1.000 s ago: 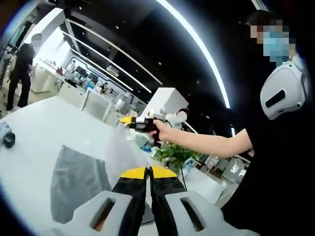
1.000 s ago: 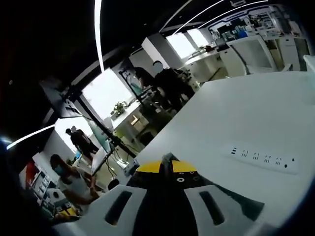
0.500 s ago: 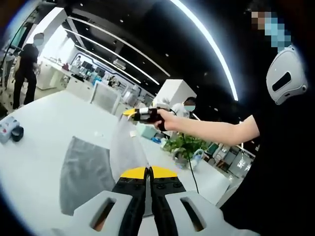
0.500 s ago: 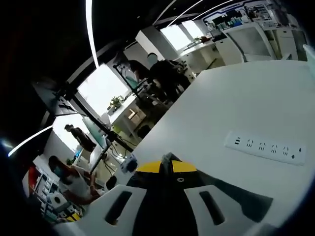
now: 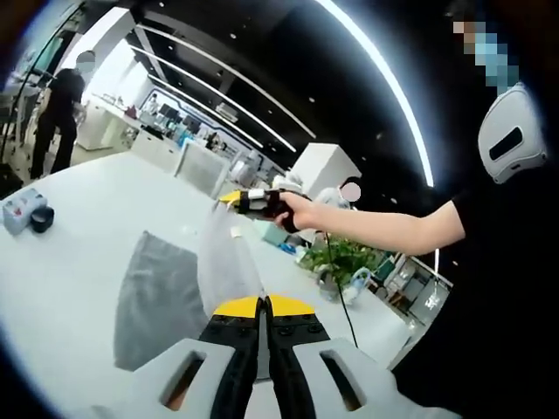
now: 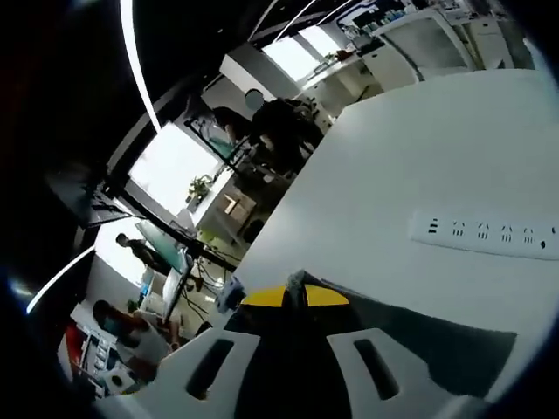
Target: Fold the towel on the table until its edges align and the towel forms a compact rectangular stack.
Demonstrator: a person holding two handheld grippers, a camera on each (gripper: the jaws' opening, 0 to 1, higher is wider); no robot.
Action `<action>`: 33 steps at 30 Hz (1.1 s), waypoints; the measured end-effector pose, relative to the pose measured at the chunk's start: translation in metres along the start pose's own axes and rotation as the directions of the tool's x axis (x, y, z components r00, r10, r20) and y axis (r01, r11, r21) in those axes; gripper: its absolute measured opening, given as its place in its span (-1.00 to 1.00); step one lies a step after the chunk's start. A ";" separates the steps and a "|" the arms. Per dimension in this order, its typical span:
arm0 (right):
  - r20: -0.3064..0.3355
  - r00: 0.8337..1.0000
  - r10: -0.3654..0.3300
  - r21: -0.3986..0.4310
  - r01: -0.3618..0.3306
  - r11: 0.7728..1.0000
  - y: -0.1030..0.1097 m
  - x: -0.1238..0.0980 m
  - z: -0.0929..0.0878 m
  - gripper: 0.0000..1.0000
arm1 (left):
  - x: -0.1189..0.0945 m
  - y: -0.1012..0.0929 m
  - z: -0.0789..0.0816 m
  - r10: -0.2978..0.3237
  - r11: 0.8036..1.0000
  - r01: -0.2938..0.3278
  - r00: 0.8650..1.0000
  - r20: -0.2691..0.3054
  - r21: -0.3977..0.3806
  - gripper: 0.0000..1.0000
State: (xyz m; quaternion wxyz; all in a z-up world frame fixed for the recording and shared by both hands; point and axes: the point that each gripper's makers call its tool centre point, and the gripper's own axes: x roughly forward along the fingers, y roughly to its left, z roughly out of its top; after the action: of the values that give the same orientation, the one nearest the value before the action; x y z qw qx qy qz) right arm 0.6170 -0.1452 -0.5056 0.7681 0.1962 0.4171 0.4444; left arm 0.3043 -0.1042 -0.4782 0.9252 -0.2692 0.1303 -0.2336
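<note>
Both corners are up: the left hand-held gripper [image 5: 264,305] and right hand-held gripper [image 5: 234,199] are each clamped on the grey towel [image 5: 166,292], its far half lying on the white surface [image 5: 61,271]. Keep it taut and level, then lay edge onto edge.

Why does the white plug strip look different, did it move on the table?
Cannot tell. The power strip sits closer to the picture's right edge than a second ago, but the white table slid the same way, so the right hand-held gripper likely swung, not the strip.
</note>
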 end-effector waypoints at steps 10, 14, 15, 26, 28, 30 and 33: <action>0.005 0.999 0.035 0.125 -0.036 0.992 0.008 0.032 -0.011 -0.95 | -0.008 0.023 -0.010 0.056 0.998 -0.056 0.998 -0.016 -0.007 -0.97; -0.026 1.000 0.010 0.102 -0.007 0.995 0.008 0.047 -0.018 -0.95 | -0.012 0.036 -0.015 0.077 0.997 -0.077 0.996 -0.033 -0.015 -0.97; -0.026 1.000 0.011 0.114 -0.008 0.993 0.006 0.053 -0.017 -0.95 | -0.012 0.039 -0.015 0.081 0.997 -0.082 0.996 -0.035 -0.017 -0.97; -0.056 0.998 -0.023 0.158 0.031 0.987 -0.012 0.091 -0.037 -0.95 | -0.010 0.074 -0.033 0.141 0.988 -0.146 0.986 -0.091 -0.046 -0.97; -0.068 0.997 -0.031 0.159 0.041 0.986 -0.017 0.097 -0.040 -0.95 | -0.009 0.080 -0.037 0.152 0.986 -0.157 0.983 -0.107 -0.047 -0.97; -0.075 0.997 -0.035 0.168 0.047 0.985 -0.021 0.102 -0.042 -0.95 | -0.009 0.085 -0.038 0.159 0.985 -0.165 0.981 -0.114 -0.050 -0.97; -0.079 0.996 -0.036 0.191 0.050 0.980 -0.025 0.109 -0.045 -0.95 | -0.009 0.093 -0.040 0.173 0.982 -0.180 0.978 -0.120 -0.055 -0.97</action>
State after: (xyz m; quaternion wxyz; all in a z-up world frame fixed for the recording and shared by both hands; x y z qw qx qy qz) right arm 0.6212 -0.0692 -0.5989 0.7387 0.2438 0.4909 0.3923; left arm 0.3155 -0.0481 -0.5618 0.9240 -0.2728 0.2141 -0.1612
